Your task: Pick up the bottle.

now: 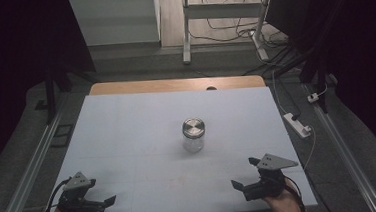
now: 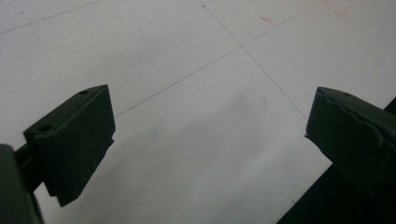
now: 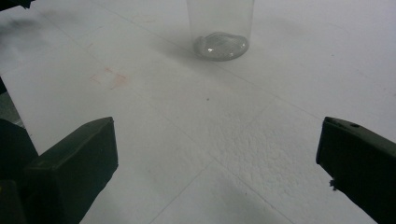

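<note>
A clear glass jar (image 1: 194,135) with a silver metal lid stands upright at the middle of the white table (image 1: 127,125). My left gripper (image 1: 105,202) rests low at the front left corner, open, with bare table between its jaws (image 2: 205,140). My right gripper (image 1: 245,174) is at the front right, open and empty, pointing toward the middle. In the right gripper view the jar's (image 3: 220,28) lower part stands ahead of the gripper (image 3: 217,158), well beyond the jaws.
A wooden strip (image 1: 174,85) runs along the table's far edge. A white power strip (image 1: 297,124) and cables lie on the floor to the right. Metal rails (image 1: 25,177) flank both sides. A desk frame (image 1: 219,13) stands farther back.
</note>
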Demonstrator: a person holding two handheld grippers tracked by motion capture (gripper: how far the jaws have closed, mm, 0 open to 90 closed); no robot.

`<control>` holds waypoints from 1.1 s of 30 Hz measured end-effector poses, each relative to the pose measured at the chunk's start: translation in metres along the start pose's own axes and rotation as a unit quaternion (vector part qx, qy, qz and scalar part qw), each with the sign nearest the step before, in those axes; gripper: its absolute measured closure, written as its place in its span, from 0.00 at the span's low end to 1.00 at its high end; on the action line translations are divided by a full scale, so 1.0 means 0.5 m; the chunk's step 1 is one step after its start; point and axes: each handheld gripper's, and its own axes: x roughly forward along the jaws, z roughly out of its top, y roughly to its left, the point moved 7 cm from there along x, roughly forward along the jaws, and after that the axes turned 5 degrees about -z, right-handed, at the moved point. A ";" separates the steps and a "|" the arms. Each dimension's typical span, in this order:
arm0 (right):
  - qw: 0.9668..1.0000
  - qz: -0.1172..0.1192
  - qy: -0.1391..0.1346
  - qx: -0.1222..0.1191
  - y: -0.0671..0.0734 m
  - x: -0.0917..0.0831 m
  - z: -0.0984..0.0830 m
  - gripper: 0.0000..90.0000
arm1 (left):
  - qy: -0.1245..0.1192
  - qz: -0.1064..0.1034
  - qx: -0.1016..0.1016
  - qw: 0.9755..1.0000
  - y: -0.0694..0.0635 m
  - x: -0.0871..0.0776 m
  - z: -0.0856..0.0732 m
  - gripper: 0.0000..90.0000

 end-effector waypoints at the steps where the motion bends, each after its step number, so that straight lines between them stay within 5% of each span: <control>1: 1.000 0.001 0.000 -0.001 0.000 0.003 0.001 0.00 | -0.001 0.000 0.000 1.000 0.000 0.000 0.000 0.03; 16: 1.000 0.017 0.003 -0.002 0.006 0.045 0.016 0.00 | 0.001 -0.001 0.000 1.000 0.000 0.001 0.000 0.02; 23: 1.000 0.022 0.003 0.019 0.006 0.063 0.033 0.00 | -0.001 -0.002 -0.001 1.000 0.001 0.000 0.000 0.02; 33: 1.000 0.025 0.005 0.004 0.008 0.091 0.059 0.00 | -0.002 -0.004 -0.003 1.000 0.001 0.000 0.000 0.02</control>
